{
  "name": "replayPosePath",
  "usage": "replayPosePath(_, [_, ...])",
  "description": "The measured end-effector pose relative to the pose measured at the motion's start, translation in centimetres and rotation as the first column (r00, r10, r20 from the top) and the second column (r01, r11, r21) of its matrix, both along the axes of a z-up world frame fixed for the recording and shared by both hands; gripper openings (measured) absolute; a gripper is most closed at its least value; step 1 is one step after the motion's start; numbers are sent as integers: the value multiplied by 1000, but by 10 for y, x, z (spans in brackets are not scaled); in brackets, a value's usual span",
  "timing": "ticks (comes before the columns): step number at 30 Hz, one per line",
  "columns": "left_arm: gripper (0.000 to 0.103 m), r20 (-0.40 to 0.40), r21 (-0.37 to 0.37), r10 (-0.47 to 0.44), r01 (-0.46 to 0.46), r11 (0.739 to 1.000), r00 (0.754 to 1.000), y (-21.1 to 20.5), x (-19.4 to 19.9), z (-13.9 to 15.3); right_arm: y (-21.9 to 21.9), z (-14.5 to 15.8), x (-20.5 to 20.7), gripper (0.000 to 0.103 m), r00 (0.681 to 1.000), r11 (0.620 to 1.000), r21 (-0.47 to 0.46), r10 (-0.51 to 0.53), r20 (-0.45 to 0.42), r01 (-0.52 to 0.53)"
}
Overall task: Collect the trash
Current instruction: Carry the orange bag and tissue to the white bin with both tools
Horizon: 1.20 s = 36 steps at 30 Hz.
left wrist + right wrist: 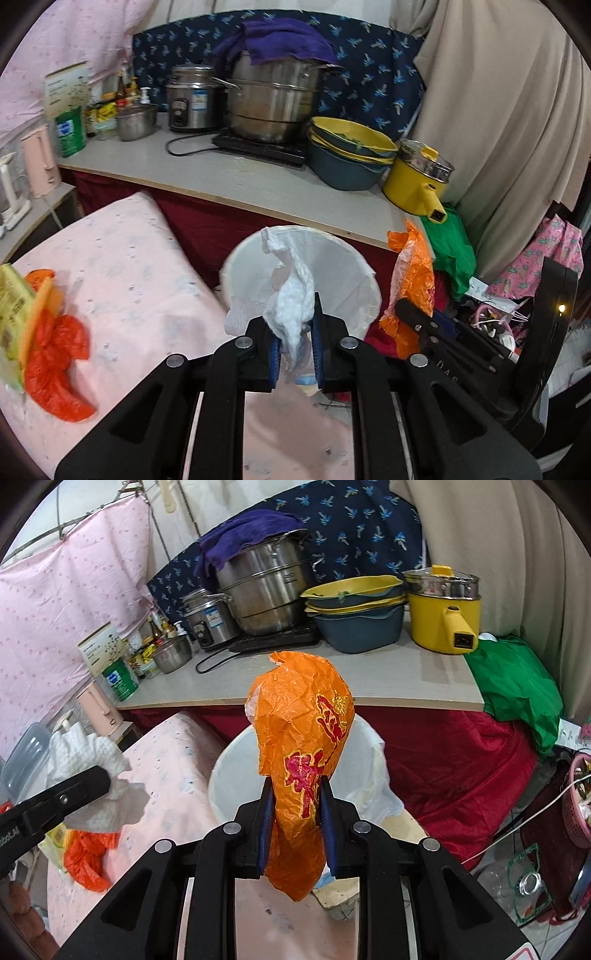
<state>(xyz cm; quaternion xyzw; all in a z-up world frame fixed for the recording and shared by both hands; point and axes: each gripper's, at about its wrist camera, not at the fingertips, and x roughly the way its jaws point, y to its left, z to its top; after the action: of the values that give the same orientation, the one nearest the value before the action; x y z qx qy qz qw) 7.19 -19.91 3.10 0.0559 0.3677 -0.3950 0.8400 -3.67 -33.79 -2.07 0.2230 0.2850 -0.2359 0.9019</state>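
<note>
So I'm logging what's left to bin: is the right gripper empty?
No. The right gripper is shut on a crumpled orange plastic bag, held up in front of the white-lined trash bin.

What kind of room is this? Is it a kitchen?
Probably a small home kitchen corner: a big steel pot sits on a cooktop, a rice cooker stands beside it, and a white-lined trash bin waits below the counter.

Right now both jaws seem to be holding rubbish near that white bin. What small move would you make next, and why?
Probably carry both a little further forward over the white lined bin, then let go. The left gripper is shut on a white paper wad, the right gripper on an orange wrapper, and the bin's mouth lies just ahead.
</note>
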Motion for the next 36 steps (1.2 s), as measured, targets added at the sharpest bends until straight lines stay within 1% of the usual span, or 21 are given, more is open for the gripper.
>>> replayPosePath(3, [13, -13, 7, -34, 34, 999, 999, -23, 3, -6, -11, -6, -2, 22, 1000, 1000, 10, -20, -7, 20])
replayPosePath(8, [15, -66, 0, -76, 76, 997, 995, -54, 18, -17, -28, -18, -4, 22, 999, 998, 29, -49, -16, 49])
replayPosePath(11, [15, -70, 0, -86, 87, 996, 994, -68, 25, -24, -35, -22, -2, 22, 998, 998, 37, -57, -23, 58])
replayPosePath(13, [20, -64, 7, -86, 87, 996, 994, -75, 27, -27, -39, -25, 2, 22, 998, 997, 40, -59, -27, 60])
replayPosePath(14, [28, -62, 6, -86, 87, 996, 994, -78, 29, -28, -40, -26, 2, 22, 998, 997, 42, -62, -31, 63])
replayPosePath(15, [38, -61, 8, -78, 79, 997, 995, -80, 31, -29, -41, -27, 4, 22, 998, 997, 41, -61, -32, 63])
replayPosePath(16, [43, -61, 6, -73, 73, 997, 995, -82, 34, -30, -41, -28, 6, 22, 998, 997, 41, -60, -34, 61])
replayPosePath(18, [56, -65, -8, -68, 68, 998, 996, -82, 37, -31, -43, -28, 10, 22, 998, 997, 40, -58, -34, 59])
replayPosePath(19, [59, -64, -13, -61, 60, 998, 996, -82, 39, -31, -43, -29, 13, 22, 998, 998, 41, -56, -34, 58])
replayPosePath(21, [67, -57, -18, -41, 40, 999, 998, -80, 42, -30, -44, -29, 17, 22, 998, 998, 41, -52, -34, 54])
replayPosePath(23, [70, -47, -19, -25, 24, 1000, 999, -78, 44, -30, -43, -29, 21, 23, 998, 998, 39, -48, -32, 49])
replayPosePath(26, [71, -23, -9, 1, -1, 1000, 1000, -71, 48, -29, -42, -27, 28, 24, 999, 999, 33, -37, -29, 38])
replayPosePath(30, [71, 1, 8, 42, -42, 999, 999, -62, 54, -29, -40, -23, 39, 24, 1000, 1000, 20, -20, -24, 21])
replayPosePath(36, [71, 17, 20, 108, -108, 994, 994, -44, 67, -30, -35, -14, 63, 29, 1000, 1000, -16, 7, -13, -7])
